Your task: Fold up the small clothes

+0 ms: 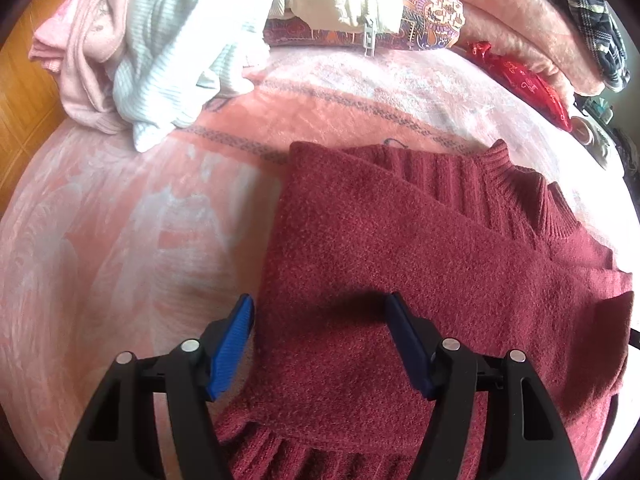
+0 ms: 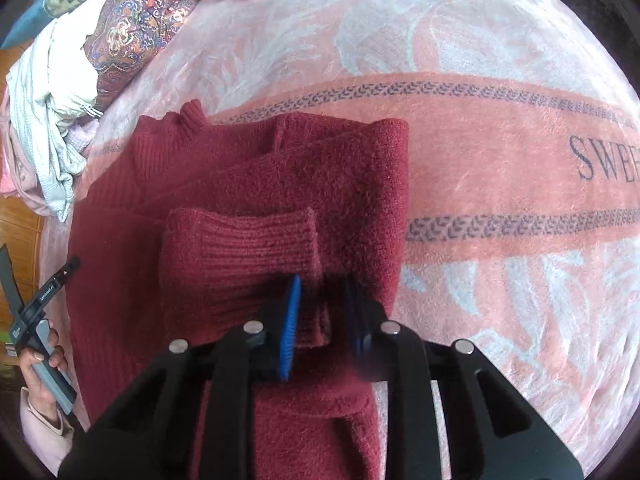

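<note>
A dark red knitted sweater [image 1: 400, 248] lies on the pink bed blanket, partly folded, with one sleeve laid across its body. My left gripper [image 1: 320, 308] is open and empty, hovering just above the sweater's left part near its ribbed hem. In the right wrist view the sweater [image 2: 240, 184] shows its ribbed cuff [image 2: 240, 248] folded onto the body. My right gripper [image 2: 324, 292] is closed to a narrow gap around the cuff end of the sleeve; its right finger is blurred.
A heap of pink and white clothes [image 1: 132, 40] lies at the far left of the bed. A patterned pillow [image 1: 424, 8] and a red cushion [image 1: 532, 84] lie at the back. The pink blanket [image 2: 500, 152] spreads wide on the right. Wooden floor [image 1: 20, 92] shows beyond the left edge.
</note>
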{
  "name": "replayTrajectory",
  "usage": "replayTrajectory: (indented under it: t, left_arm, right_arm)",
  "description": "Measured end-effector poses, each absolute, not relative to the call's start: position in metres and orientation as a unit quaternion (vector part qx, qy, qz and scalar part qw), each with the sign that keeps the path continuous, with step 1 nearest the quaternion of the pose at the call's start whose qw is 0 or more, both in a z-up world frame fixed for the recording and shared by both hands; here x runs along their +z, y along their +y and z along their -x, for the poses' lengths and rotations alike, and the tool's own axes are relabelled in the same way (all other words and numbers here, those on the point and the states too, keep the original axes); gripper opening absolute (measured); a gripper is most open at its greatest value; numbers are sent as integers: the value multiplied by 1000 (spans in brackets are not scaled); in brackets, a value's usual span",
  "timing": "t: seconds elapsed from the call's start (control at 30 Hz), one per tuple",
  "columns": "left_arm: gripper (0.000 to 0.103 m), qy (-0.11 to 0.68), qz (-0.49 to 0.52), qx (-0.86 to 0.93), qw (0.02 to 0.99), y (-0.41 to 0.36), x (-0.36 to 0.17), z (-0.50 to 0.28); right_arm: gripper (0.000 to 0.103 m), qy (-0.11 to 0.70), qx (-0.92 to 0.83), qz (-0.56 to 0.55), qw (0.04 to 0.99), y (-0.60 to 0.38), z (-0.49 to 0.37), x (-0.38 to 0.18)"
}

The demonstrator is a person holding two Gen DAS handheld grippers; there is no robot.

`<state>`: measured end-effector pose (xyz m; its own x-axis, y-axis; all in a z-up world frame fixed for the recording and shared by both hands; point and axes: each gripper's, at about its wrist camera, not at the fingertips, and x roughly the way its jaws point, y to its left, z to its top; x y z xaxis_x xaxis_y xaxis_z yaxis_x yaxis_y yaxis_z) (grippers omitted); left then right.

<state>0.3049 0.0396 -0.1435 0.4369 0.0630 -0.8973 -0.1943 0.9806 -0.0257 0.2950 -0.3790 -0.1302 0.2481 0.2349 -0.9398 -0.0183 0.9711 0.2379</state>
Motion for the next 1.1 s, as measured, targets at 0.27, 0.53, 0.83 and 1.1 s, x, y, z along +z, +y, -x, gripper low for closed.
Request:
replayTrajectory:
  t: [0.27, 0.53, 0.83, 1.1]
  left_arm:
    - [74, 525, 53, 81, 846, 38, -148, -305]
    - [73, 537, 43, 60, 840, 39, -145, -305]
    - [81, 532, -28, 47, 845, 23, -157, -300]
    - [80, 562, 9, -10, 827, 47, -136, -275]
  right_arm:
    - [36, 625, 82, -77, 773, -367, -295, -139]
    - [5, 600, 73, -82, 792, -382, -281, -107]
    - [5, 634, 24, -45, 771, -382, -277, -142]
    - [19, 615, 57, -62, 784, -393, -239, -101]
